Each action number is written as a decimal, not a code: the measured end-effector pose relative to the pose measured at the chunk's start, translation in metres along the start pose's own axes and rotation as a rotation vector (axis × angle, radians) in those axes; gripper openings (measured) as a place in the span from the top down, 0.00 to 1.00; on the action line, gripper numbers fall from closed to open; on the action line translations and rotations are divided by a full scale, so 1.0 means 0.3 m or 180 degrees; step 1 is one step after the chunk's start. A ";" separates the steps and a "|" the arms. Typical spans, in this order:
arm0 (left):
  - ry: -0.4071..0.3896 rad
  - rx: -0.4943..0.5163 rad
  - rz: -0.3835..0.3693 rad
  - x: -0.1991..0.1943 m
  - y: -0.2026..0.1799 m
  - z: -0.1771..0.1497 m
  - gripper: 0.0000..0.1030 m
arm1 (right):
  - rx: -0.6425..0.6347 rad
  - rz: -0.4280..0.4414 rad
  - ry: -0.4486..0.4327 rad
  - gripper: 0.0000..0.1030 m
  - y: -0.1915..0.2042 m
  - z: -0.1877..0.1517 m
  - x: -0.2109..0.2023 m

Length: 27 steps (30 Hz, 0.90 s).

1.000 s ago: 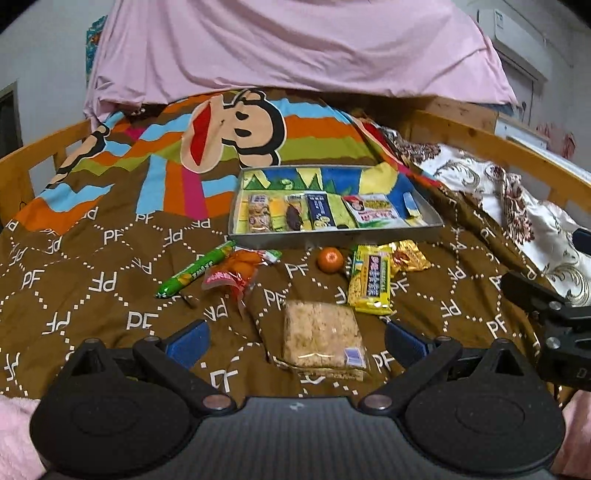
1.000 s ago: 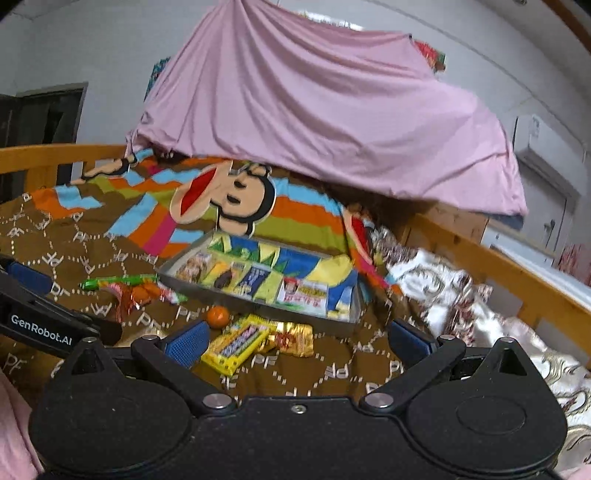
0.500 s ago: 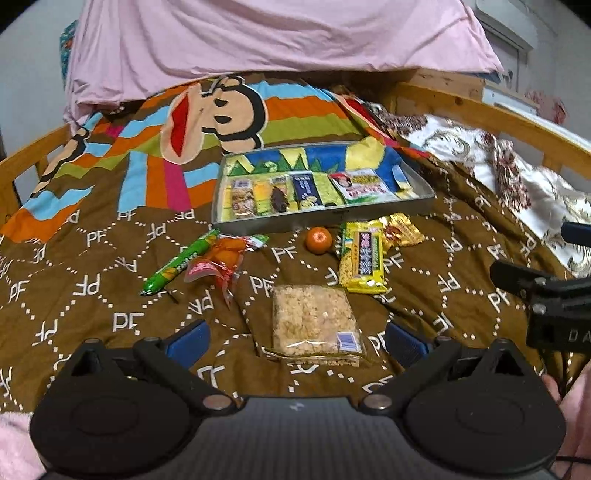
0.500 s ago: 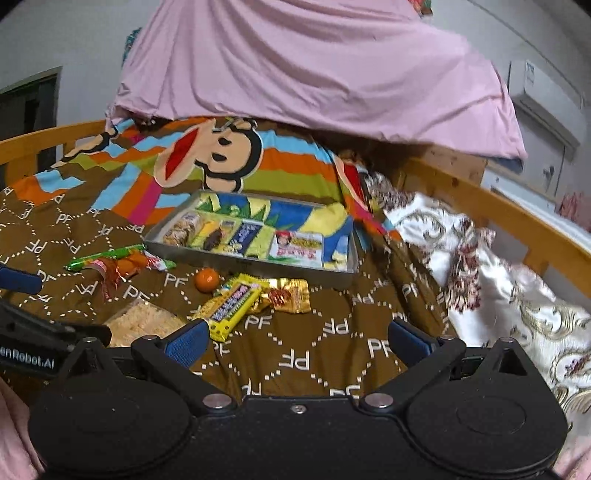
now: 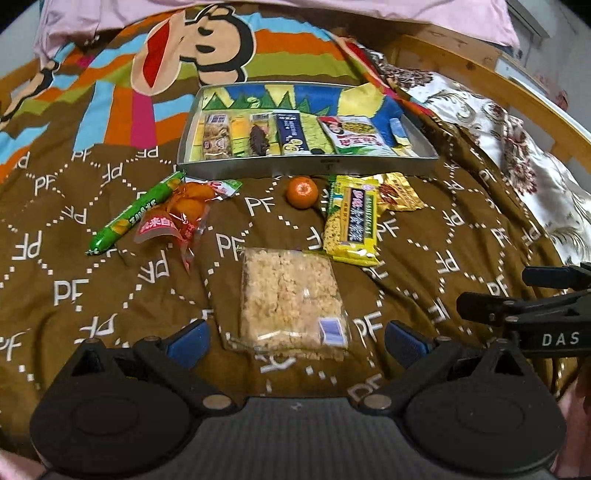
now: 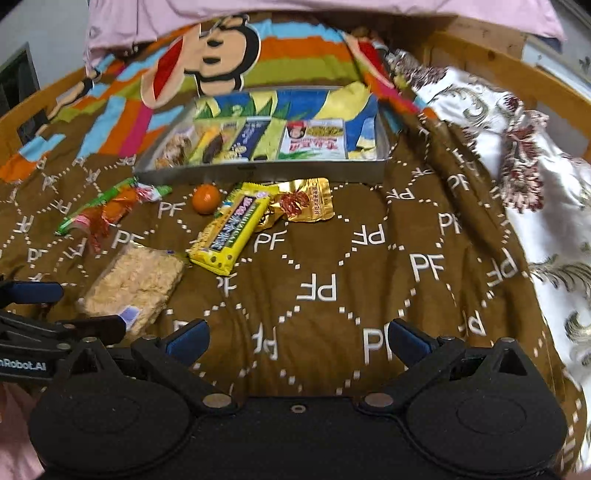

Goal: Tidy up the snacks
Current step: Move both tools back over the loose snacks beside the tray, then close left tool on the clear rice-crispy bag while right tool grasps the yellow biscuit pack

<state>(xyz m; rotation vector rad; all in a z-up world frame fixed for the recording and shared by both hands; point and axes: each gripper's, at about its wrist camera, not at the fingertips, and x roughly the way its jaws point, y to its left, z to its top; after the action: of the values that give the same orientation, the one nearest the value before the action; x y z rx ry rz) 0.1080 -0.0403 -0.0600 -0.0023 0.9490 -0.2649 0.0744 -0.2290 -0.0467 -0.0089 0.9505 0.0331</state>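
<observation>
A metal tray holding several snack packs sits on the brown bedspread. In front of it lie a green stick pack, a red-orange bag, a small orange, a yellow bar pack, a gold pack and a clear-wrapped rice cracker block. My left gripper is open, its fingertips on either side of the cracker block's near end. My right gripper is open and empty over bare bedspread, to the right of the cracker block.
A wooden bed rail runs along the right, with a white floral quilt beside it. A pink sheet hangs at the back. Bare bedspread lies right of the snacks.
Both grippers have tilted down and moved forward toward the bedspread. The cracker block now sits between my left fingertips. Both stay open.
</observation>
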 end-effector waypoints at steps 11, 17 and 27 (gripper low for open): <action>0.0456 0.0302 0.0271 0.184 -0.040 0.049 0.01 | 0.0235 0.0494 0.0157 0.01 -0.020 0.128 0.202; 0.0541 0.0255 0.0437 0.212 -0.013 0.066 0.01 | 0.0337 0.0628 0.0185 0.01 0.003 0.186 0.283; 0.0499 -0.0062 0.0429 0.195 0.040 0.071 0.09 | 0.0346 0.0388 0.0160 0.01 0.107 0.302 0.413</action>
<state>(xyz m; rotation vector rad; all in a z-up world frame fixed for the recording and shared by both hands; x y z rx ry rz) 0.1600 -0.0443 -0.0959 0.0651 1.1025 -0.1326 0.2189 -0.1918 -0.0948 0.1491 1.0012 0.0940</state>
